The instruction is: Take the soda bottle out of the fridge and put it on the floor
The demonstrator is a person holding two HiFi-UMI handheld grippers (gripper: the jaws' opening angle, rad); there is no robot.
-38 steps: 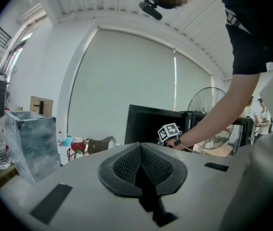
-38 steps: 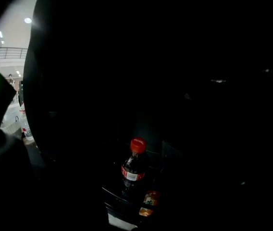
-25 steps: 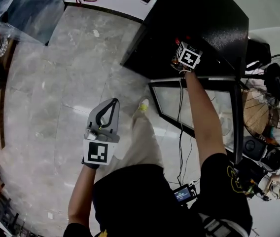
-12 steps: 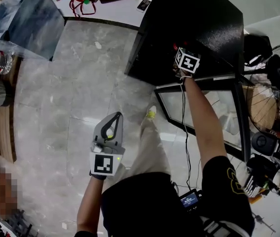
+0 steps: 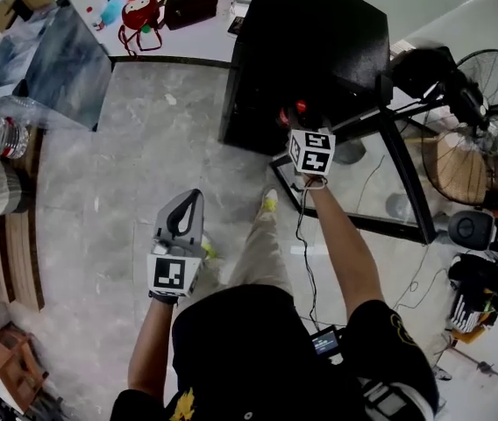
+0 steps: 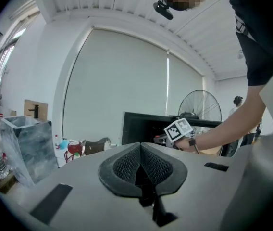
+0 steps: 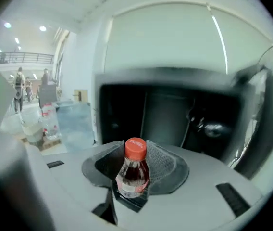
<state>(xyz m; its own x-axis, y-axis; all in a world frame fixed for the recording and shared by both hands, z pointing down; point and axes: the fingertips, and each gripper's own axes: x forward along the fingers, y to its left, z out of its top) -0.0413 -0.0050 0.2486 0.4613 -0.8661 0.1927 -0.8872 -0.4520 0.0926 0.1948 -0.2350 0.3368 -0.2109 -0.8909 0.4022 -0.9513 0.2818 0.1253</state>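
Item one: soda bottle (image 7: 133,173), held upright, long axis vertical, red cap (image 7: 135,148) uppermost, just in front of the black fridge (image 5: 310,42). Our right gripper (image 7: 132,150) pinches its body, the jaws having just closed in. Item two: our left gripper (image 6: 140,150), jaws pressed together with nothing between, above the floor (image 5: 126,165).

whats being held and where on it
The right gripper, jaws just closed, holds the soda bottle by its shoulder below the red cap; the left gripper holds nothing.
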